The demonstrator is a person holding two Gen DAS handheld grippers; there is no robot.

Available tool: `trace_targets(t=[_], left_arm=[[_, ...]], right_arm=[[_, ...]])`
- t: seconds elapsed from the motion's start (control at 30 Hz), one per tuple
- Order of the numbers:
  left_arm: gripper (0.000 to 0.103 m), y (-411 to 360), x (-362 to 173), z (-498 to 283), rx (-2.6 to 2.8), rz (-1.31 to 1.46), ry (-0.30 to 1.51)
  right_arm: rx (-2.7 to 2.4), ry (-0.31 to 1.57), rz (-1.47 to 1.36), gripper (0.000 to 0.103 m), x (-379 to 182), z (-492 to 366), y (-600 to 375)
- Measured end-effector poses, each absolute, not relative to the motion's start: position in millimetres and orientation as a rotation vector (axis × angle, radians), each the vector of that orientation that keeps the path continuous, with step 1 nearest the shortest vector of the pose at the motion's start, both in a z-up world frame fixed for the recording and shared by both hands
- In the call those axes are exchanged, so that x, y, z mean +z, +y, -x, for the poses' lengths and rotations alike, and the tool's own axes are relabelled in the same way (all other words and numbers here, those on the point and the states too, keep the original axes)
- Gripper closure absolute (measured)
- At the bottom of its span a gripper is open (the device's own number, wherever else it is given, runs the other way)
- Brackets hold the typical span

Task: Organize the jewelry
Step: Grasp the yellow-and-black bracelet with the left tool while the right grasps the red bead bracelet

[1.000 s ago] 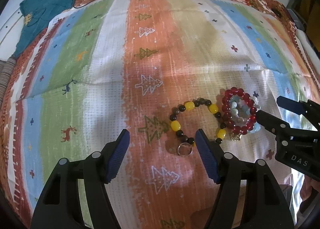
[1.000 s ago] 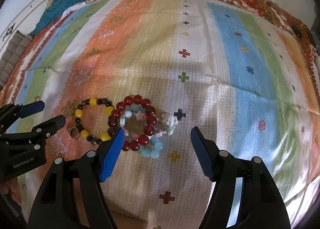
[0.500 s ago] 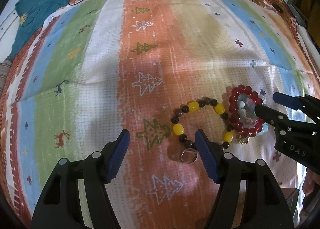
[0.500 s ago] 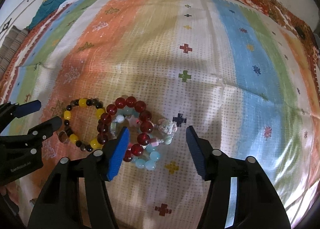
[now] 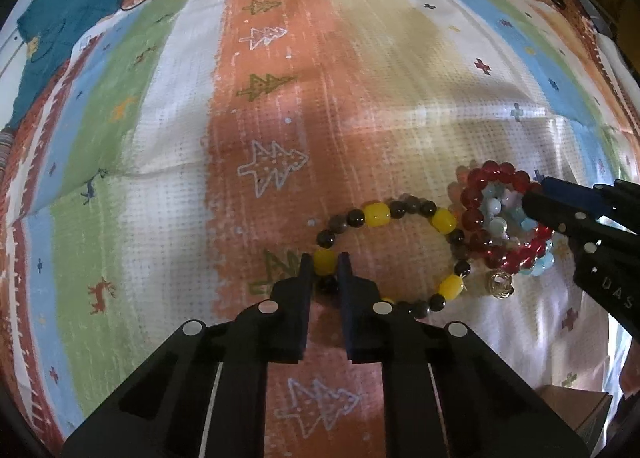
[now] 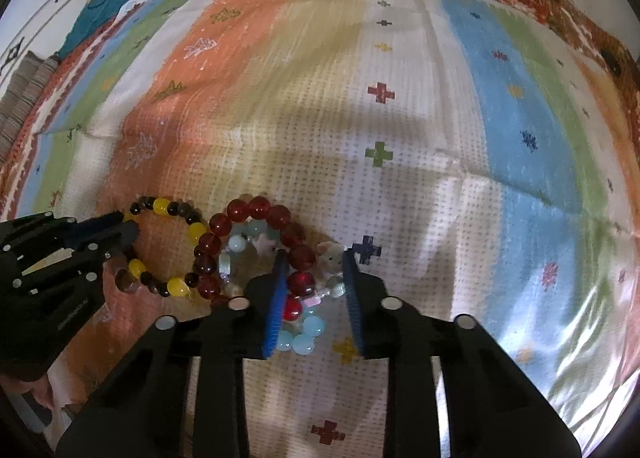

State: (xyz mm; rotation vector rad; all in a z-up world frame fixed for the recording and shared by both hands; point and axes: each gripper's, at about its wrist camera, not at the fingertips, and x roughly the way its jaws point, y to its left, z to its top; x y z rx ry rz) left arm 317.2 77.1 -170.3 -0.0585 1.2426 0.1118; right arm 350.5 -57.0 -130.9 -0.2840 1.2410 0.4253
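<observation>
**Both grippers at the bracelets, mid-blanket**

Left gripper (image 5: 325,262) pinches a yellow bead of the yellow-and-dark bracelet (image 5: 400,250). Right gripper (image 6: 314,270), jaws narrowed, straddles the touching red bracelet (image 6: 256,250) and pale-blue bracelet (image 6: 304,334). Striped blanket (image 6: 400,117) stretches bare beyond; teal cloth (image 5: 60,29) lies at its far-left edge.

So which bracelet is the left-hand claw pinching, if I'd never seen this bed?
Start at the striped blanket and follow its orange stripe toward the camera to the cluster of bracelets. The left gripper is closed on the yellow-and-dark bead bracelet, the leftmost ring, lying open and flat. Its neighbours, the red bead bracelet and the pale blue bead bracelet, lie overlapping; only this one has yellow beads.
</observation>
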Motion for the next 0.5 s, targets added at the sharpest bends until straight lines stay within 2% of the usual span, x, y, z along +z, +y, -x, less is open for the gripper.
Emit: trace_targets(t=[0.5], left_arm=[[0.092, 75.6, -155.2, -312.5, 0.12, 0.05, 1.213]], right_arm=[[0.44, 1.195, 0.291, 0.089, -116.5, -343.7, -61.8]])
